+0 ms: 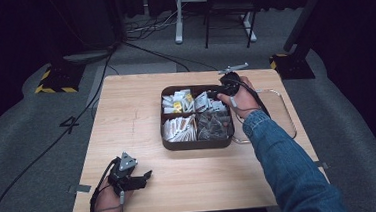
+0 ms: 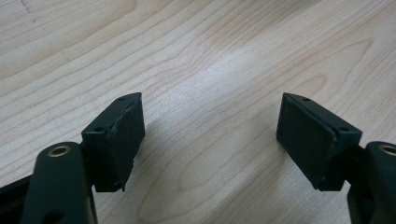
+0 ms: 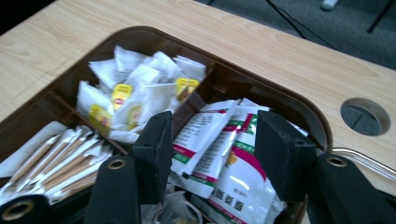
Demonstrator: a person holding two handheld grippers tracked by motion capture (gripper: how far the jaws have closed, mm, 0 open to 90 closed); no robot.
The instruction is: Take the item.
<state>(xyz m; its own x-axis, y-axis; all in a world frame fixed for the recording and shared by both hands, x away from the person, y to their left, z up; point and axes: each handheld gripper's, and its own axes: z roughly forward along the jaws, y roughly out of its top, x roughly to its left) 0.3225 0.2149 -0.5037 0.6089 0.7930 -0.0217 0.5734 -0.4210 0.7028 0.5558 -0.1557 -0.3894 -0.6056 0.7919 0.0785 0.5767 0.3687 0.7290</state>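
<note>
A dark brown box (image 1: 198, 144) with four compartments stands in the middle of the wooden table. My right gripper (image 1: 221, 90) hovers over its far right compartment, jaws pointing toward the white sachets with red and green print (image 3: 233, 158). In the right gripper view the right gripper (image 3: 215, 123) is open, its pads apart above those sachets and pressing on nothing. Tea bags with yellow labels (image 3: 135, 93) fill the neighbouring compartment. My left gripper (image 1: 143, 178) lies low near the table's front left, and the left gripper (image 2: 212, 107) is open over bare wood.
Paper-wrapped sticks (image 1: 179, 128) and greyish packets (image 1: 213, 125) fill the box's near compartments. A clear tray (image 1: 282, 110) sits just right of the box, under my right forearm. A round cable hole (image 3: 365, 116) is in the table beyond the box. Cables cross the floor behind.
</note>
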